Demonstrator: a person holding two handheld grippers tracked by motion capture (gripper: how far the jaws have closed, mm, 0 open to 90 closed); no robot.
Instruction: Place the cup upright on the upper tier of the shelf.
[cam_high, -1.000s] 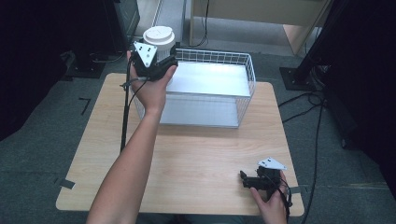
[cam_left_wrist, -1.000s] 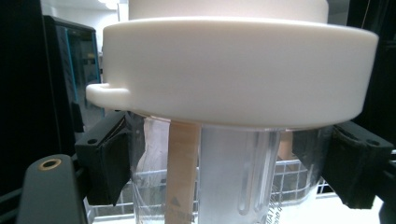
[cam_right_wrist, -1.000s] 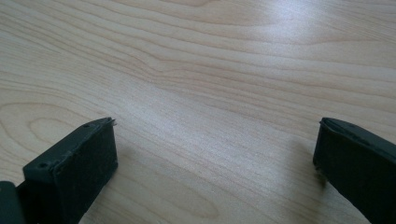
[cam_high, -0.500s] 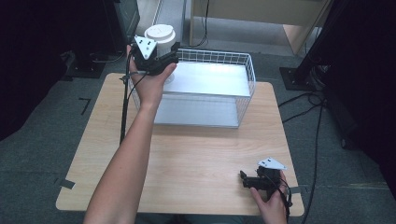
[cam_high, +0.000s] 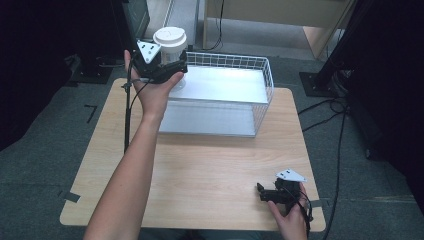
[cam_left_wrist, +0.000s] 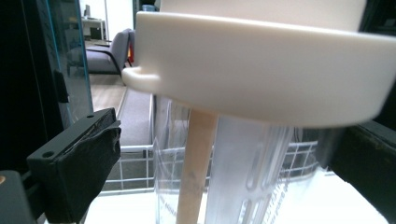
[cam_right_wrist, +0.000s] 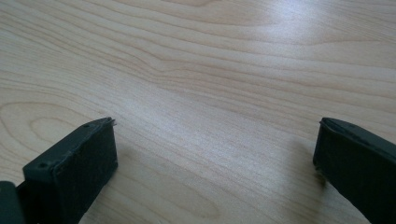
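My left gripper (cam_high: 172, 67) clamps a clear lidded cup (cam_high: 170, 44) above the wire basket's (cam_high: 262, 95) far-left corner — raised off it. My right gripper (cam_high: 261, 192) lies spread wide near the table's (cam_high: 210, 165) near-right corner.

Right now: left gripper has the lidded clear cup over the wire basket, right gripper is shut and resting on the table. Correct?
Not quite. The right gripper is open: the right gripper view shows its jaws wide apart over bare table. The rest stands: in the high view the left gripper has the lidded clear cup over the wire basket.
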